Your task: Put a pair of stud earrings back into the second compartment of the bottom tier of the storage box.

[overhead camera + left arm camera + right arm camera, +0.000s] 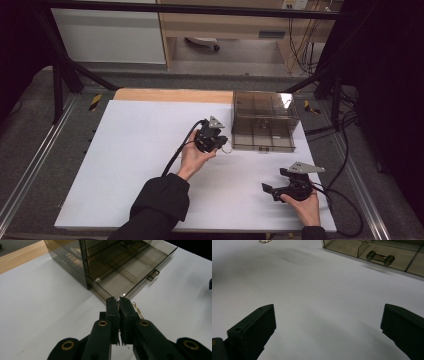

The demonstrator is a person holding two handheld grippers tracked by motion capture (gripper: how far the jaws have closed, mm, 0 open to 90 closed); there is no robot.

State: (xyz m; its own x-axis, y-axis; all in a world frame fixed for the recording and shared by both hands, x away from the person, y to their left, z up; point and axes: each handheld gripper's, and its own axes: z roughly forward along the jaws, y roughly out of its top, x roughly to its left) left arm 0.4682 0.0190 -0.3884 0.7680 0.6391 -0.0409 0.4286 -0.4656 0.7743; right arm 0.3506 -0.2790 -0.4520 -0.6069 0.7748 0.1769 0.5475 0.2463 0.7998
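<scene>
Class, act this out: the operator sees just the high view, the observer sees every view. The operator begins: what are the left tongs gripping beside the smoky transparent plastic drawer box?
Observer: A thin gold chain, pinched between the shut left tongs.
Operator: Is anything in the pulled-out drawer?
Observer: The near compartment of the bottom drawer of the smoky transparent plastic drawer box looks empty.
Operator: And the right tongs?
Observer: The right tongs stand wide open above the white table, with nothing between them.
</scene>
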